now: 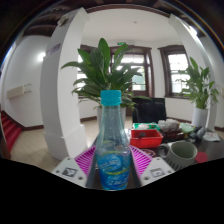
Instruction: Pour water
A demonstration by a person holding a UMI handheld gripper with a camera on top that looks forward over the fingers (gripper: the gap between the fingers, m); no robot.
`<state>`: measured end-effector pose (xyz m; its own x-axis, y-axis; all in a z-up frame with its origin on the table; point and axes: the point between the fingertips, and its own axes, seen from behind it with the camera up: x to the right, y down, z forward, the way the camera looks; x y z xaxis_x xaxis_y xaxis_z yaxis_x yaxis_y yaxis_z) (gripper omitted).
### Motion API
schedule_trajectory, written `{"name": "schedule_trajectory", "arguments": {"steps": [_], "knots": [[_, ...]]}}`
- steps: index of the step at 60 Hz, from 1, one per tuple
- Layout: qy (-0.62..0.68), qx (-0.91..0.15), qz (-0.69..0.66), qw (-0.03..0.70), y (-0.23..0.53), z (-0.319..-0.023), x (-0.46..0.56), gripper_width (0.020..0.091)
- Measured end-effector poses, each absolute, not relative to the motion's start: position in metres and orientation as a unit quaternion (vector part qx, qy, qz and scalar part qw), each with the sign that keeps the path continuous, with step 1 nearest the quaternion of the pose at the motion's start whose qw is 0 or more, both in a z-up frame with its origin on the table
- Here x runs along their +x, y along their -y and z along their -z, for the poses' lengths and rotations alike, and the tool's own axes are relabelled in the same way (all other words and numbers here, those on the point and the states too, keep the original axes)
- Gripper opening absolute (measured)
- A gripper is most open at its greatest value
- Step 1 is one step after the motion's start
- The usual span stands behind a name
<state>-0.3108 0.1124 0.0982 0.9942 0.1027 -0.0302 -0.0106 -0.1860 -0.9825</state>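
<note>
A clear plastic water bottle (112, 140) with a teal cap and a blue label stands upright between my fingers, lifted above the table. My gripper (112, 172) is shut on the bottle, and its pink pads (86, 160) press on the bottle's lower body from both sides. A grey-green cup (183, 153) sits on the table just beyond my right finger.
A red tray (147, 137) holding small items lies on the table beyond the bottle to the right. A white vase with a green plant (200, 113) stands farther right. A tall leafy plant (104, 68) rises behind the bottle beside a white pillar (60, 85).
</note>
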Motion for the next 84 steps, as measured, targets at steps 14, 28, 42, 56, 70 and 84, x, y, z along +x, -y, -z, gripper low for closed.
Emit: {"name": "schedule_trajectory", "arguments": {"steps": [14, 28, 42, 56, 70, 84], "knots": [[0.029, -0.755, -0.042, 0.654, -0.114, -0.1, -0.307, 0.0372], [-0.059, -0.758, -0.122, 0.638, -0.118, -0.112, -0.306, 0.0371], [-0.303, -0.635, -0.404, 0.584, -0.125, -0.165, -0.286, 0.0373], [-0.494, -0.461, -0.56, 0.48, -0.131, -0.176, -0.243, 0.0368], [-0.57, -0.366, -0.619, 0.397, -0.131, -0.165, -0.237, 0.0372], [-0.547, -0.406, -0.603, 0.415, -0.128, -0.175, -0.246, 0.0374]]}}
